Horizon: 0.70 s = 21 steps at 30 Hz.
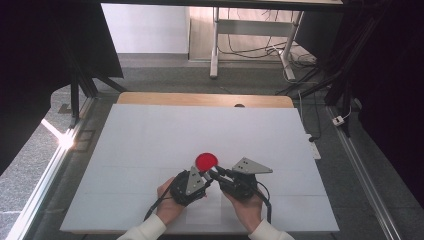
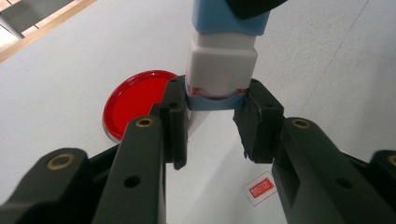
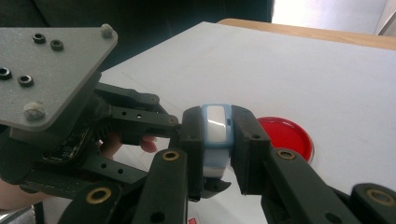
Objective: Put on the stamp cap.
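A small blue and white block-shaped object [image 2: 222, 60] is held between both grippers, just above the white table. My left gripper [image 2: 218, 100] is shut on its blue end. My right gripper [image 3: 217, 116] is shut on the other end, where a white strip sits between blue sides [image 3: 216, 135]. In the high view the left gripper [image 1: 204, 176] and right gripper [image 1: 213, 173] meet tip to tip near the front middle of the table. A flat red round disc [image 1: 206, 161] lies on the table just beyond the tips, also seen as the red disc [image 2: 137, 102] and the red disc [image 3: 282, 135].
The white table top [image 1: 150, 135] has a wooden strip [image 1: 200, 98] along its far edge. A small red-printed label [image 2: 261, 188] lies flat under the grippers. Black curtains and stands flank the table; a desk frame [image 1: 216, 45] and cables stand on the floor beyond.
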Each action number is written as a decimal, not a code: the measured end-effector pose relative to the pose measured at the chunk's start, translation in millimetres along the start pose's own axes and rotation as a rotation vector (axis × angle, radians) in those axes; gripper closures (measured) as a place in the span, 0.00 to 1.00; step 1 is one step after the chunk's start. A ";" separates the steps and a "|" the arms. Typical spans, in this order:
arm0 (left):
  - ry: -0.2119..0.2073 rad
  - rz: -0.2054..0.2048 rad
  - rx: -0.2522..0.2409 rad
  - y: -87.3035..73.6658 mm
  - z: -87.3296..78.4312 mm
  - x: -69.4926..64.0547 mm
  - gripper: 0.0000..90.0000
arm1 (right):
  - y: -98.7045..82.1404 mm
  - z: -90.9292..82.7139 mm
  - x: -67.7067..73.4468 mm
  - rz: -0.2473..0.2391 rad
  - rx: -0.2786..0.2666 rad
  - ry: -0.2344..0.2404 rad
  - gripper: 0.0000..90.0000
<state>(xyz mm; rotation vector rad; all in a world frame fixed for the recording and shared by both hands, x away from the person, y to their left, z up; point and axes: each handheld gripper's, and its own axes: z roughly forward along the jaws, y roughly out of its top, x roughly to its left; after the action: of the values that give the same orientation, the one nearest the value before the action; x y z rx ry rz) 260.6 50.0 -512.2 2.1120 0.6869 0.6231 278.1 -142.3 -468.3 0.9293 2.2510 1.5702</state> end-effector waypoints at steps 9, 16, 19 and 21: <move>0.005 0.019 0.002 -1.0 0.4 -1.0 0.73 | -1.3 1.2 -2.4 0.019 0.010 0.016 0.83; 0.015 0.031 0.005 -1.3 0.1 -2.0 0.73 | -1.1 1.8 -2.7 0.018 0.023 0.021 0.84; 0.017 0.036 -0.001 -1.4 -0.3 -2.5 0.73 | -1.2 2.7 -3.2 0.021 0.032 0.024 0.84; 0.015 0.036 -0.006 -1.3 -0.8 -2.2 0.73 | -0.9 2.4 -3.6 0.025 0.034 0.027 0.84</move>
<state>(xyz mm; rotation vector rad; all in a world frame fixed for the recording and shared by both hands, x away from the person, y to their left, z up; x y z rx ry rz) 258.2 49.7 -513.2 2.1206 0.6558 0.6608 281.8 -142.9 -470.6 0.9537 2.2997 1.5690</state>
